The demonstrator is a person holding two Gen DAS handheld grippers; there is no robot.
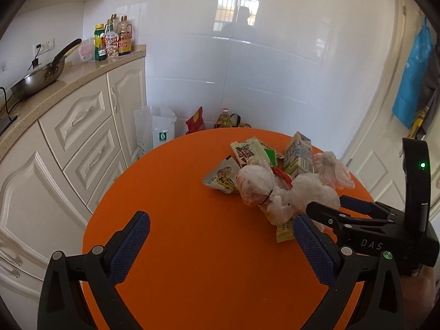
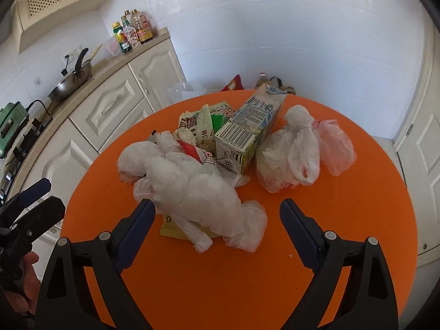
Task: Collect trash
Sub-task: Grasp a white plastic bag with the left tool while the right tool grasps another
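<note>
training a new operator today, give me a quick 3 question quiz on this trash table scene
1. True or false: the right gripper is shut on the milk carton.
2. Which lies nearest the right gripper's fingertips? A) the knotted white bag B) the wok C) the pink-tinted bag
3. What colour is the round table that the trash lies on?

Key:
1. False; its jaws stand open, nothing between the pads.
2. A
3. Orange
</note>
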